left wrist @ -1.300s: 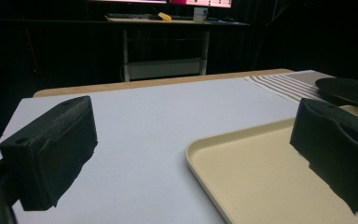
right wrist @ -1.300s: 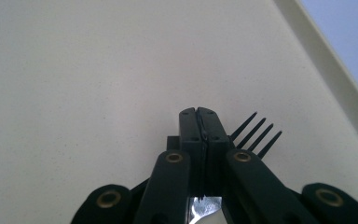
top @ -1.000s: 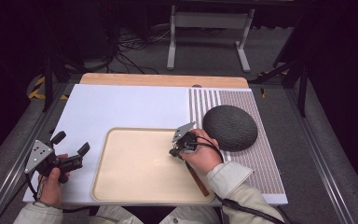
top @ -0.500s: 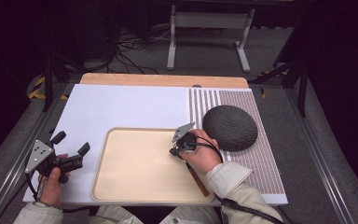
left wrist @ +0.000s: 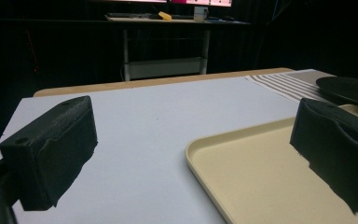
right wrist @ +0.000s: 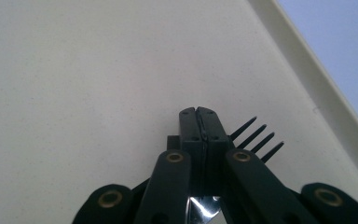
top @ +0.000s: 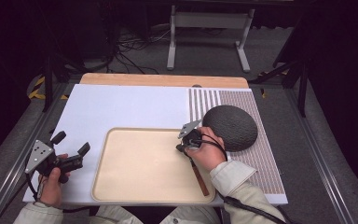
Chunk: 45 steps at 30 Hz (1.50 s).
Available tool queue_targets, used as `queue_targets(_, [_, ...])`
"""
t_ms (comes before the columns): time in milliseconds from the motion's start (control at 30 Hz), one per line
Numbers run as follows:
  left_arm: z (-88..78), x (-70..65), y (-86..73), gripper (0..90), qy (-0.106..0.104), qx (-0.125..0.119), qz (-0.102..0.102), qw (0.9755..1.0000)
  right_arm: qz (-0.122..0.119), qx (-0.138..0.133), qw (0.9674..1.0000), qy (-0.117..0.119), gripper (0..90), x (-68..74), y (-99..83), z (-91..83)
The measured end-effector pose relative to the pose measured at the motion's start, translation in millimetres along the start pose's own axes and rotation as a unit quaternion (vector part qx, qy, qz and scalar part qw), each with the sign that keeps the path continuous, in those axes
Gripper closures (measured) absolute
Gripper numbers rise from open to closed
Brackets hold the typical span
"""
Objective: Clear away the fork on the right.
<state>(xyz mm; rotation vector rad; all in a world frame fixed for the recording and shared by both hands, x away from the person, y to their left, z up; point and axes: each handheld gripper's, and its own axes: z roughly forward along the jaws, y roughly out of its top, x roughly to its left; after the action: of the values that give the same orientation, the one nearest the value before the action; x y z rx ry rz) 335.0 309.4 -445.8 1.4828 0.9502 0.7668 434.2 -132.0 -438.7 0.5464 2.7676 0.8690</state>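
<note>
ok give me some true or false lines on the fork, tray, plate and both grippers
1. The right gripper is shut on the fork. True.
2. The fork is over the dark plate. False: it is over the beige tray.
3. The left gripper is open with nothing between its jaws. True.
4. The dark plate sits inside the tray. False: it lies beside the tray on the striped mat.
5. The left gripper holds the tray's rim. False: it is apart from the tray.

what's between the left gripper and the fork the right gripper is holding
In the high view, bare cream tray floor separates the open left gripper from the fork.
</note>
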Motion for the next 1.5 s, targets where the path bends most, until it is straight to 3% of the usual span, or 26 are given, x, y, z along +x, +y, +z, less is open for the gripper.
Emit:
queue_targets(367, [-0.2,0.2,0.1,1.1,-0.001,0.001,0.000,1.0000,0.030,0.007,0.9992,-0.027,90.0,-11.1,-10.1,-8.3])
queue_targets(1500, [-0.1,0.0,-1.4,1.2,0.001,0.008,0.000,1.0000,0.064,0.015,0.9959,-0.062,90.0,-31.6,-30.7,-23.8])
